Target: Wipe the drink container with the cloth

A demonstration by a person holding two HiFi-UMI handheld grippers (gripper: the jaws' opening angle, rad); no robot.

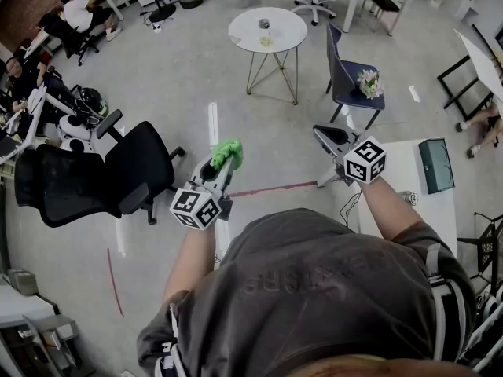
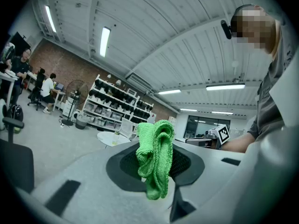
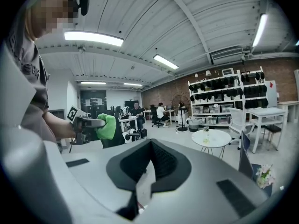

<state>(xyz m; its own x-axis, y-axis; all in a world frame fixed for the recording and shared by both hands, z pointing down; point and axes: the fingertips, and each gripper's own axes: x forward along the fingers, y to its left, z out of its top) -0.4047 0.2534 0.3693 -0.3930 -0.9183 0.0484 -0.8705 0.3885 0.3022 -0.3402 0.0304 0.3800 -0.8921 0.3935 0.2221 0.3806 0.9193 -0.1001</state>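
My left gripper (image 1: 222, 166) is shut on a bright green cloth (image 1: 229, 152), which sticks up bunched from between its jaws (image 2: 155, 158). Held level beside it, my right gripper (image 1: 324, 133) is shut with nothing in it; its jaws meet in the right gripper view (image 3: 150, 166). From there I also see the cloth (image 3: 107, 126) off to the left. The drink container (image 1: 265, 32), a small clear bottle, stands on a round white table (image 1: 287, 23) a few steps ahead on the floor. It shows small in both gripper views (image 2: 117, 133) (image 3: 206, 129). Both grippers are far from it.
A black office chair (image 1: 137, 163) stands to the left. A blue chair (image 1: 346, 77) with a bunch of flowers (image 1: 368, 82) sits right of the round table. A white desk (image 1: 409, 181) with a teal box (image 1: 435, 165) lies at my right. People sit at desks at the far left.
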